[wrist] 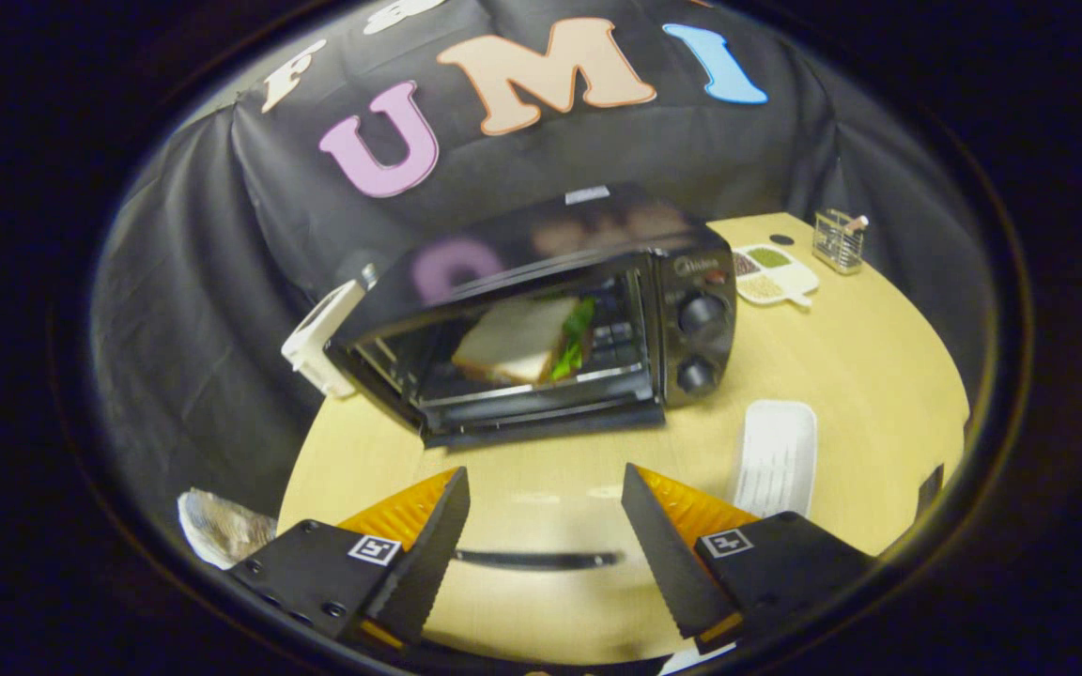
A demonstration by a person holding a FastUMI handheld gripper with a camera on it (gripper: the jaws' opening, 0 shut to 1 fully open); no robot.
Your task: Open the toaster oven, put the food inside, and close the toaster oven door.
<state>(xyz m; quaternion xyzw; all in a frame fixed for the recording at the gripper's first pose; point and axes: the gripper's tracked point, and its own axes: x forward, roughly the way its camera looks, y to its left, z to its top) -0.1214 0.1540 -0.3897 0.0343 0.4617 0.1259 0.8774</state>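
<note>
Pale wooden tabletop (879, 376) fills frame centre. Claw (546, 545) at bottom, fingers spread wide, gripping nothing. Toaster oven (541, 319) lies beyond fingers at frame centre, door down, sandwich (522, 343) on its rack; white tray (776, 455) at lower right, just ahead of the right-hand finger.

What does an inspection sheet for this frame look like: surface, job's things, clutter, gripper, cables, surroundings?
Surface: round light wooden table, bare between the fingers and the oven.
Job's things: toaster oven with its door folded down and open; sandwich with green leaves lying on the rack inside.
Clutter: white tray, empty, right of the oven; divided dish of grains and a small wire basket behind it; white object at the oven's left; crumpled foil-like thing at the near table edge.
Gripper: gripper open, fingers apart, holding nothing, short of the door.
Cables: nothing seen.
Surroundings: black cloth wall behind the table.
</note>
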